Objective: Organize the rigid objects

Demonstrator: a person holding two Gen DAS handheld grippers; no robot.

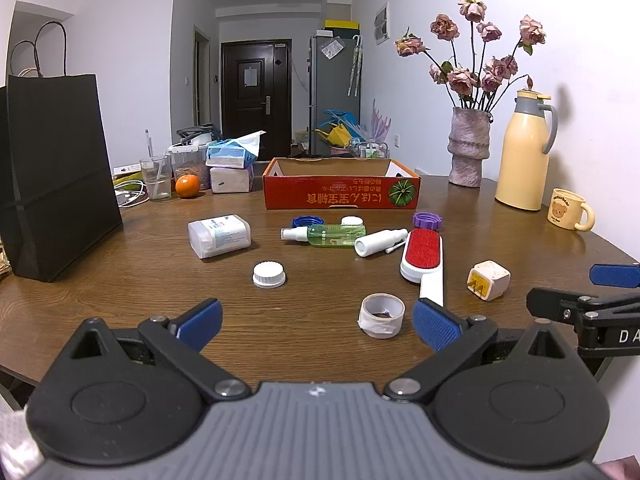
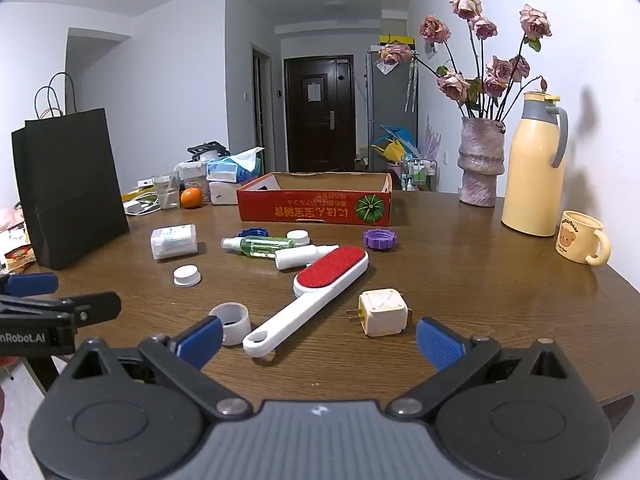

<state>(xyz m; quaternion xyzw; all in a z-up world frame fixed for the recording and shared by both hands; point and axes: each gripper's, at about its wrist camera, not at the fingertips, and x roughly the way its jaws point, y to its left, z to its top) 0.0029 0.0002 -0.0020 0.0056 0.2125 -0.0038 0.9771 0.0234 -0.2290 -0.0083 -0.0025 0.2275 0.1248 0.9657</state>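
- The left gripper [image 1: 318, 322] hovers over the near edge of the table [image 1: 120, 292], jaws spread wide and holding nothing.
- The right gripper [image 2: 320, 342] hangs beside it at that same edge, likewise spread and empty.
- The loose things lie mid-table, in front of the red cardboard box [image 2: 314, 204] that sits toward the far edge: a lint brush [image 2: 308, 300], a tape roll [image 2: 231, 322], a plug adapter [image 2: 382, 312], bottles and caps.
- The lint brush is likely the nearest pick. Its long axis runs diagonally, with the handle end pointing toward the near edge and the red head toward the box.
- From the right gripper the handle lies just ahead, slightly left of centre; from the left gripper it sits off to the right, past the tape roll.
- The right hand therefore looks better placed, closing across the narrow handle.
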